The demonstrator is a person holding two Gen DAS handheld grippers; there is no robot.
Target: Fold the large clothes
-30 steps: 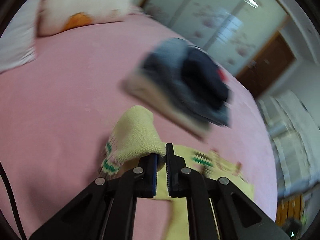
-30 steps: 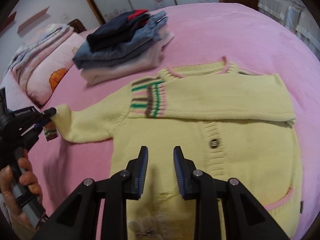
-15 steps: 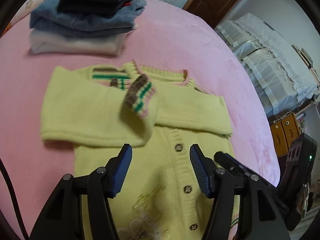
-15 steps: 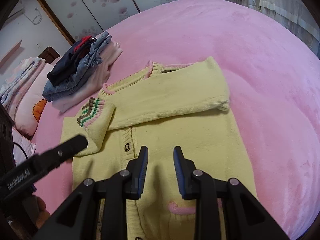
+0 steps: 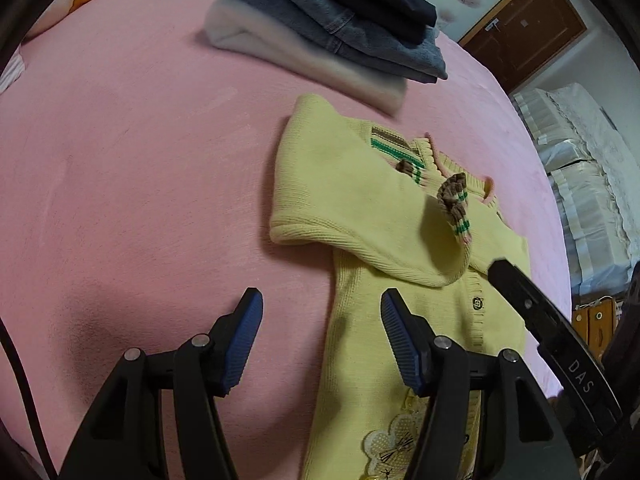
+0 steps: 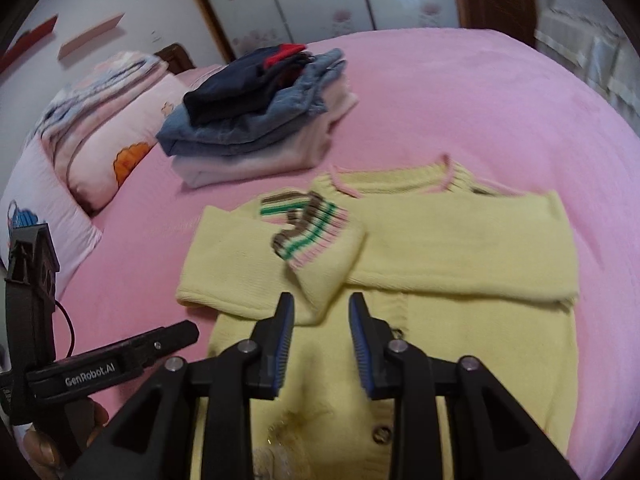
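L gripper [image 5: 322, 340] jaws apart, empty, straddling cardigan's [image 5: 360, 344] left edge on pink bed [image 5: 140, 200]. R gripper [image 6: 320, 340] jaws just widened, nothing btwn, over button placket. Cardigan long axis runs away from both; sleeves folded across chest. Hem nearest both, likely next.

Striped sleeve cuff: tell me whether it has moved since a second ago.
Yes. The striped cuff, then out left over the pink bedspread, now lies folded across the cardigan chest below the collar.
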